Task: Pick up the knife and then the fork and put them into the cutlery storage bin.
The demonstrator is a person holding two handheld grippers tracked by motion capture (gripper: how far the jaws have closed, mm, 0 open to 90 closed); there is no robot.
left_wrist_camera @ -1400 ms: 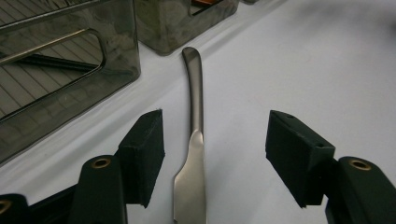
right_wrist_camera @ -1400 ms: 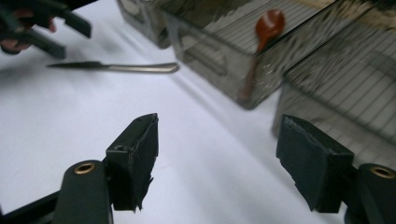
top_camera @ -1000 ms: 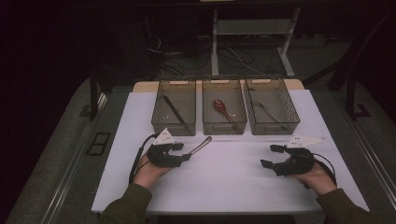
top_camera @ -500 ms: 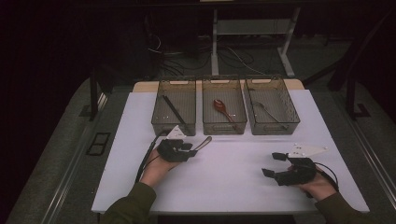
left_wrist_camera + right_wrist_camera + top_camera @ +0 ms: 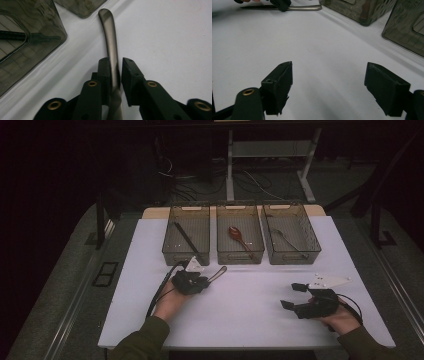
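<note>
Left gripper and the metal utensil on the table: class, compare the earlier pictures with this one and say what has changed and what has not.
The left gripper has just been closing its jaws onto the metal utensil's handle, which now sits between them. The right gripper drew back toward the person, jaws wide open. The three bins and their contents stayed put.

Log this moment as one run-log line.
left gripper: jaws just closing around metal utensil handle on table | right gripper: open, nothing between | bins: untouched
</note>
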